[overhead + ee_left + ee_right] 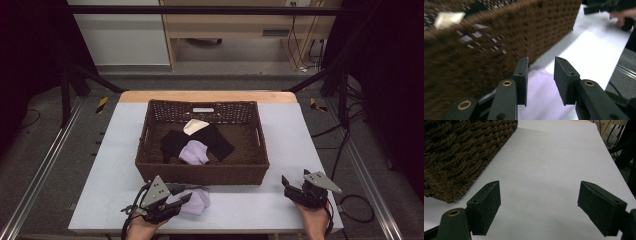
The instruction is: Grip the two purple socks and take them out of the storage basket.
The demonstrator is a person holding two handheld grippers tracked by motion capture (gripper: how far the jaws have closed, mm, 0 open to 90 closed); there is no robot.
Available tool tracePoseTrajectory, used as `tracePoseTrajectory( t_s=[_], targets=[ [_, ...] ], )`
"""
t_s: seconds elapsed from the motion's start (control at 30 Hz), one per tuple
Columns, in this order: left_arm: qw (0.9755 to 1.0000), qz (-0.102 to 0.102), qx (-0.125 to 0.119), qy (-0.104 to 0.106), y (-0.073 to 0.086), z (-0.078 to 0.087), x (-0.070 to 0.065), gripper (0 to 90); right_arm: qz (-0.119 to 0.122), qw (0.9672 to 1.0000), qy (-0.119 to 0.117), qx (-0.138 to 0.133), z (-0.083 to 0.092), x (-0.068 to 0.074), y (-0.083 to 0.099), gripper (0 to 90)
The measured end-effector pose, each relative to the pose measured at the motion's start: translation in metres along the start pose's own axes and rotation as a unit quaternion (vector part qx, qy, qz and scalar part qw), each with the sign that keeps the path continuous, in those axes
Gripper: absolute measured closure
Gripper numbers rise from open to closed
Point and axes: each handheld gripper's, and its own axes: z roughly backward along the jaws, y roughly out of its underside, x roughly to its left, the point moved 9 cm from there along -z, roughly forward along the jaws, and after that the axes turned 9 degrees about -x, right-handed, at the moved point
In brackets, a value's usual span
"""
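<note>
A brown wicker basket point(200, 172) stands mid-table, holding a black cloth point(174, 142), a cream cloth point(195, 126) and a lavender cloth point(194, 152). Another lavender cloth point(199, 201) lies on the table just in front of the basket's near wall. My left gripper point(190, 193) is at this cloth. In the left gripper view the gripper point(540, 62) is narrowly open, with the cloth point(541, 95) under and between its jaws and the basket wall point(499, 32) close ahead. My right gripper point(295, 179) rests wide open over bare table at the front right, its jaws point(540, 186) holding nothing.
The white table top point(300, 135) has free room either side of the basket. The basket's corner point(461, 150) lies left of my right gripper. The table's near edge is just behind both hands. Cables and frame posts stand beyond the table's right edge.
</note>
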Motion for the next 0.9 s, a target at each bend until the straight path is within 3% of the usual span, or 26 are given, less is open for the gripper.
tracePoseTrajectory(
  t_s=[0.47, 0.7, 0.9],
  targets=[
    [0.9976, -0.002, -0.063, -0.027, -0.066, 0.007, 0.03, 59.9, 0.0, 1.0, 0.005, 0.003, -0.001, -0.001, 0.0, 18.6],
    [0.9961, -0.001, -0.067, -0.057, -0.097, -0.007, 0.062, 59.4, 0.0, 1.0, 0.005, 0.004, -0.001, -0.001, 0.001, 18.7],
    [0.9955, 0.0, -0.058, -0.076, -0.111, -0.027, 0.083, 58.8, 0.001, 1.0, 0.005, 0.004, -0.001, -0.001, 0.001, 18.8]
  ],
)
